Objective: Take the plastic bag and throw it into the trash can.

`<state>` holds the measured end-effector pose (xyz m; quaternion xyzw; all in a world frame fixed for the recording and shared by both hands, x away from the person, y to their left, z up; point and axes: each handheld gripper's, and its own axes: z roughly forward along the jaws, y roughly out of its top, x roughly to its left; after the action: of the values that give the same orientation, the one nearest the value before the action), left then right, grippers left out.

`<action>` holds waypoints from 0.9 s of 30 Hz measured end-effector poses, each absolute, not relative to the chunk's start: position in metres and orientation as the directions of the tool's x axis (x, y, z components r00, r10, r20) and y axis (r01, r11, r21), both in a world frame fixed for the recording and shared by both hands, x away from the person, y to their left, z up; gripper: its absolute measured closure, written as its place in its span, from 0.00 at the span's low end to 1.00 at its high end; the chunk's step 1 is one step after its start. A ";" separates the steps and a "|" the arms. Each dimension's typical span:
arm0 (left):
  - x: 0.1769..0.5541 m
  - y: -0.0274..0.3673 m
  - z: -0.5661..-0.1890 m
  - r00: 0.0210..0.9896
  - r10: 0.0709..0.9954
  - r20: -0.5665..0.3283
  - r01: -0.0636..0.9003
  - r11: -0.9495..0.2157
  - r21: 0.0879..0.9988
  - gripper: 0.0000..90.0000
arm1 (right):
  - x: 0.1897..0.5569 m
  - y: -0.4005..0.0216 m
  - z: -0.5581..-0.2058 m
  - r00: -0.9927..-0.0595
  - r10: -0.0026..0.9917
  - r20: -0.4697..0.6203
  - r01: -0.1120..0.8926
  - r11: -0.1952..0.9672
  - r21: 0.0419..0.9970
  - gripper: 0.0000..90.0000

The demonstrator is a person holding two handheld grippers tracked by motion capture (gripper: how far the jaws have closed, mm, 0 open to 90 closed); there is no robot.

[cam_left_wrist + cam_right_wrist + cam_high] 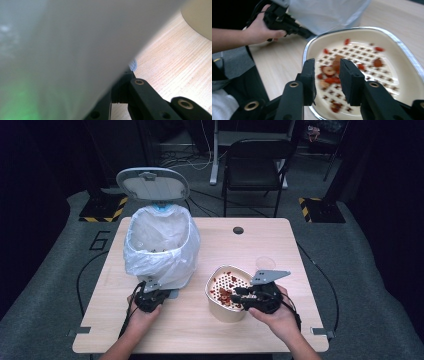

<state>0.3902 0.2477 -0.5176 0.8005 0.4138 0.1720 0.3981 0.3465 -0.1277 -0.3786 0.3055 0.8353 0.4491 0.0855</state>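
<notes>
A white pedal bin lined with a clear bag stands at the table's left with its lid up. My left gripper sits low against the bin's front base. In the left gripper view the bag covers most of its jaws, which look shut. At the right, a cream bowl with a perforated insert holds red food scraps. My right gripper hovers over the bowl. In the right gripper view it stands open above the scraps, with nothing gripped.
The wooden table has a cable hole at the back. A faint clear cup stands just behind my right gripper. A black chair is beyond the table. The bowl's wall lies right of my left gripper.
</notes>
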 end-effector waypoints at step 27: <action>0.389 0.247 -0.518 0.583 0.810 -0.072 0.538 -0.318 0.781 1.00 | 0.399 -0.222 -0.416 -0.522 0.849 0.084 0.524 0.242 0.817 0.31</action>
<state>0.3893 0.2469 -0.5179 0.7939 0.4244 0.1690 0.4014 0.3993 -0.2223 -0.4162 0.4493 0.7640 0.4211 0.1927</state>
